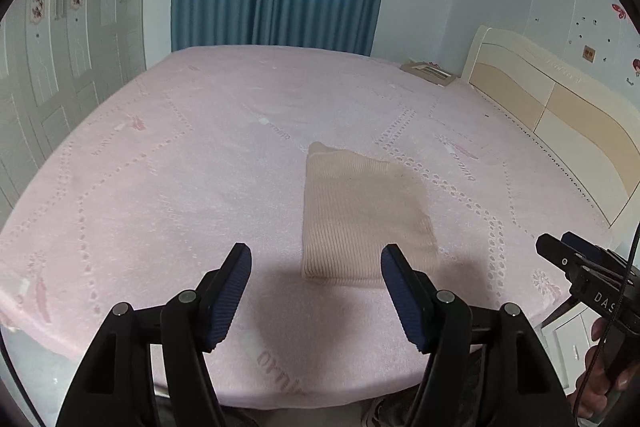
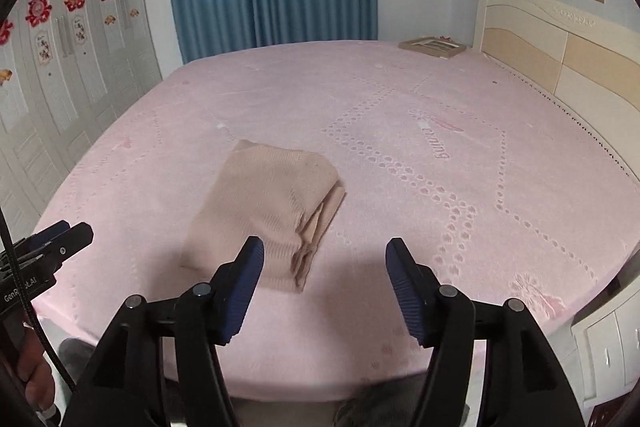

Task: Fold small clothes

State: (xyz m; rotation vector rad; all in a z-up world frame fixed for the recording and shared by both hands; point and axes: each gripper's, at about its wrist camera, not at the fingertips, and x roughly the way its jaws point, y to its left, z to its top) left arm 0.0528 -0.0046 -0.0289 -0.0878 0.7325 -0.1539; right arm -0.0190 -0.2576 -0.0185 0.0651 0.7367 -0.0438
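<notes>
— Where is the garment?
— A folded beige knit garment [image 2: 267, 211] lies flat on the pink bedspread [image 2: 400, 131], near the bed's front edge, layered edges facing right.
— And the grippers?
— The left gripper [image 1: 316, 291] hovers above the front edge, fingers spread wide, holding nothing. The right gripper [image 2: 325, 287] is level beside it, fingers likewise apart and empty, garment just ahead-left.

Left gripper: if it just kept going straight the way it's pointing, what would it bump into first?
Probably the folded beige ribbed knit garment lying on the pink bedspread. The open left gripper points at its near edge, though depth is hard to judge here.
</notes>
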